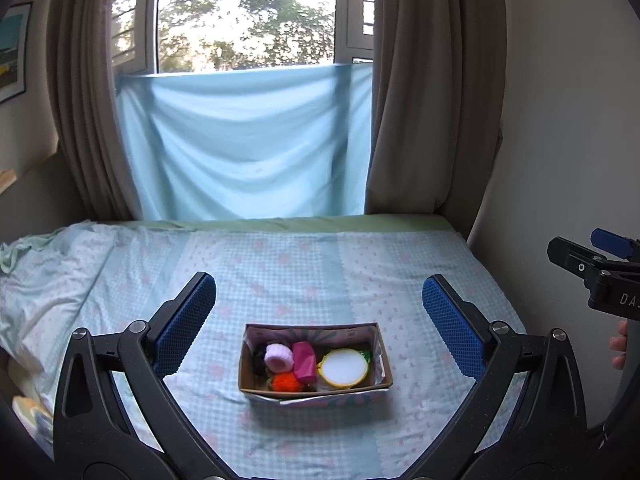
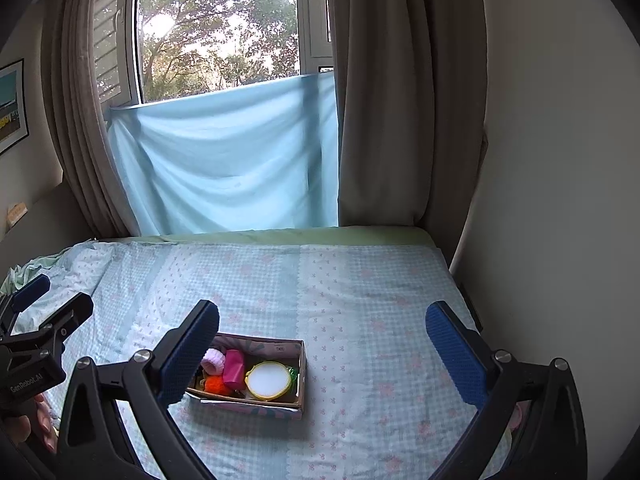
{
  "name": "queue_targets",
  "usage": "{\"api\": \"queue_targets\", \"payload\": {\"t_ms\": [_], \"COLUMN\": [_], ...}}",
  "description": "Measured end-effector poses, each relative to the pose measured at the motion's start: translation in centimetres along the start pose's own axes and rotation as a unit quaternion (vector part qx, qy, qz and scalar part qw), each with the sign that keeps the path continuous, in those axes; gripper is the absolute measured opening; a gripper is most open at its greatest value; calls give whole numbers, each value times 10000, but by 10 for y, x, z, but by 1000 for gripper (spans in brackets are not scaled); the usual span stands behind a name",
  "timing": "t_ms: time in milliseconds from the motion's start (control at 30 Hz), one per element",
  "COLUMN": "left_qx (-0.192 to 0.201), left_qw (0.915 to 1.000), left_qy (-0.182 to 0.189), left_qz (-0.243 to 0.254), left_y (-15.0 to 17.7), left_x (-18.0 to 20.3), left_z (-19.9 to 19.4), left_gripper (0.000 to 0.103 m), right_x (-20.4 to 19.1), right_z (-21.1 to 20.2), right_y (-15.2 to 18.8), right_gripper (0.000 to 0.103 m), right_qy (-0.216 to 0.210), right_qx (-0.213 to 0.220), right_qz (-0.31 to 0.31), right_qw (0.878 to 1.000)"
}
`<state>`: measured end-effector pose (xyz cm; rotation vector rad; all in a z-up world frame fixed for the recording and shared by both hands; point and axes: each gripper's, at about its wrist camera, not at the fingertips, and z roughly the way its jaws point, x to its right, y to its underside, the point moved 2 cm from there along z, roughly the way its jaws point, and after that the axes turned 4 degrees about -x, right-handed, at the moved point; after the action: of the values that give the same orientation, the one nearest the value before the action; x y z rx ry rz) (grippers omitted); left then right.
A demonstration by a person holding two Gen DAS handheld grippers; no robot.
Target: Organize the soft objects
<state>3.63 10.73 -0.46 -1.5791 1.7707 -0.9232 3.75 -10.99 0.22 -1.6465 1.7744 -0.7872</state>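
Left gripper (image 1: 316, 300) and right gripper (image 2: 320, 326) both wide, empty – filled box (image 1: 385, 364) on bed (image 1: 280, 264), nothing between.

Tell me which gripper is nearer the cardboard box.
Left, likely. The left gripper is centred over the cardboard box; the right gripper sits off to its right. Both open, above it.

Home bedroom, bed (image 1: 304, 264) with patterned sheet, curtained window (image 1: 244, 16), framed picture (image 1: 12, 52)

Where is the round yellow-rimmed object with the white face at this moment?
The round yellow-rimmed object with the white face lies in the right end of the open cardboard box on the bed, beside the magenta soft block, in both wrist views.
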Motion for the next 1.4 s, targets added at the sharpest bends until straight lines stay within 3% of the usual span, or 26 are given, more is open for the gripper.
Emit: {"api": "queue_targets", "payload": {"t_ms": [1400], "left_qx": [226], "left_qw": [9993], "left_qy": [-157], "left_qz": [-237], "left_y": [-1], "left_x": [-15], "left_z": [-15], "left_gripper": [103], "right_x": [-3], "right_z": [-7], "right_y": [-7], "right_gripper": [103], "right_qy": [-23], "right_qx": [161], "right_qz": [-72], "right_qw": [9998]}}
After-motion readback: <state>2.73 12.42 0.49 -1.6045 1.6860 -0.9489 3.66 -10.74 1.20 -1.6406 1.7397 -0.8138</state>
